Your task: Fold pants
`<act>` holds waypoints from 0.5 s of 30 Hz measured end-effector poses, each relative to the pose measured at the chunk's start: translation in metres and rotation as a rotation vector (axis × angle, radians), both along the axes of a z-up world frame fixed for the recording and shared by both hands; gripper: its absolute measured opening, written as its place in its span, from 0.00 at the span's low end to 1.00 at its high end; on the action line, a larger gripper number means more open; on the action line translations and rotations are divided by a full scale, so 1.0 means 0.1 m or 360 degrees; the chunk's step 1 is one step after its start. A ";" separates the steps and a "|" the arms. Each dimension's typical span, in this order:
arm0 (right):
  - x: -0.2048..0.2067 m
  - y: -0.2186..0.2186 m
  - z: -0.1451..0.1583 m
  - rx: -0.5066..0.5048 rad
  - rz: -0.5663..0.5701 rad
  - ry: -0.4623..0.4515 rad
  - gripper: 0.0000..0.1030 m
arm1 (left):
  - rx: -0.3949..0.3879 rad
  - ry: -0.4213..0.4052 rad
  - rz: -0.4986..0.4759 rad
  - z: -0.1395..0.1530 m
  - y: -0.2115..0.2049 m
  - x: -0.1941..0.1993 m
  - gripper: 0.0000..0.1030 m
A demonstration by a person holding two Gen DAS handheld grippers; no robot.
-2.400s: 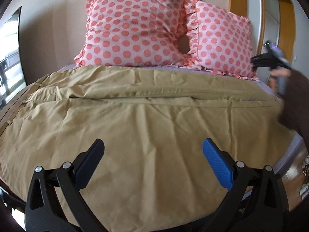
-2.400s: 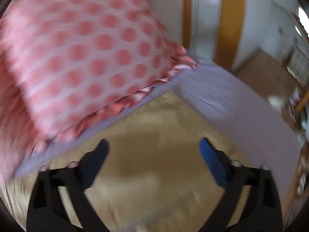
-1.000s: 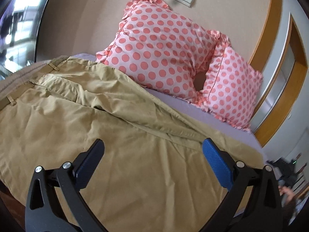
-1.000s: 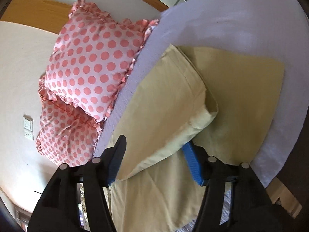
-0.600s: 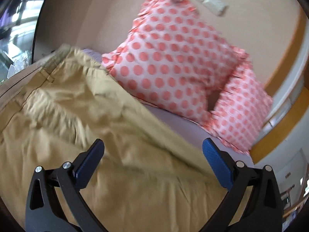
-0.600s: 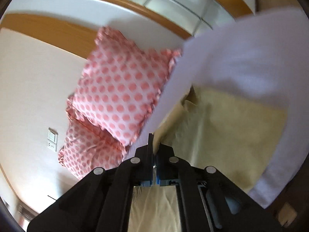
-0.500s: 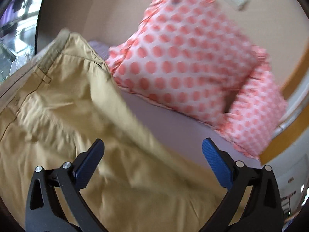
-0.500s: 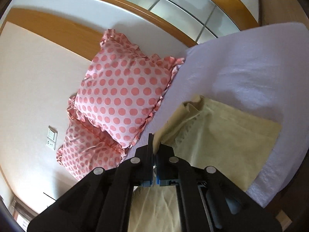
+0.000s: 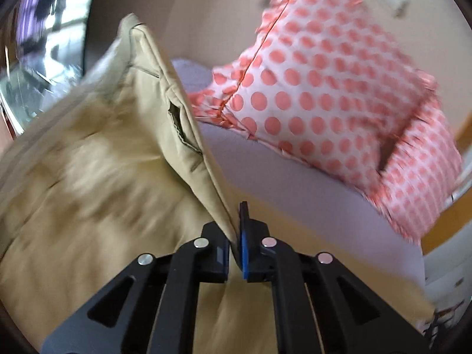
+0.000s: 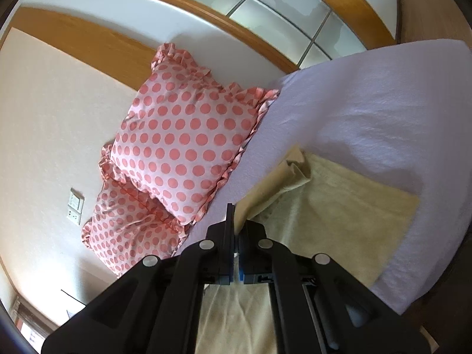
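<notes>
Left wrist view, left gripper (image 9: 235, 236) clamping pants (image 9: 97, 183) edge (right gripper (image 10: 235, 230) likewise)

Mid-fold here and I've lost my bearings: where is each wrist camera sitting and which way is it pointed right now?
Left wrist: rides on the left tongs, looking along them across the bed toward the polka-dot pillows; its black fingers, shut on a lifted edge of the tan pants, show.
Right wrist: rides on the right tongs, rolled sideways, facing the pillows and wall; its fingers pinch the pants.
Shared: pants, pillows, lilac sheet.
</notes>
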State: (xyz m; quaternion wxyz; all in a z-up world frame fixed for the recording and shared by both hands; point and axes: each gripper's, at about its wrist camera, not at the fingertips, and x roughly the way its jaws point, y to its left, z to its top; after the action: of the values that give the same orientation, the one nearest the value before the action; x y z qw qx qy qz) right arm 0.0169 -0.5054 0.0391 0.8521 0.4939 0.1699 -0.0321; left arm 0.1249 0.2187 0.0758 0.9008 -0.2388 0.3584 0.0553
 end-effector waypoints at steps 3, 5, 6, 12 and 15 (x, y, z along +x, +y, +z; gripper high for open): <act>-0.14 -0.07 -0.04 -0.0002 -0.0049 0.0020 0.02 | -0.0003 -0.0073 0.0010 -0.06 -0.04 -0.93 0.05; -0.24 -0.10 -0.09 -0.0009 -0.0085 0.0058 0.02 | -0.0015 -0.0061 0.0039 -0.15 -0.09 -1.32 0.05; -0.27 -0.11 -0.11 -0.0004 -0.0096 0.0073 0.02 | -0.0019 -0.0046 0.0055 -0.25 -0.12 -1.55 0.05; -0.37 -0.15 -0.26 -0.0003 -0.0131 0.0179 0.02 | -0.0105 -0.0044 0.0100 -0.53 -0.18 -1.95 0.06; -0.40 -0.12 -0.26 -0.0081 -0.0140 0.0279 0.05 | -0.0076 -0.0077 0.0095 -0.56 -0.21 -1.99 0.10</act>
State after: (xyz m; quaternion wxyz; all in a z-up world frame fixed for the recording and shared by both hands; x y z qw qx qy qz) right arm -0.0232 -0.5179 0.0130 0.8440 0.4745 0.2209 -0.1169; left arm -0.0741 0.1980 0.0200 0.9012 -0.2721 0.3305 0.0676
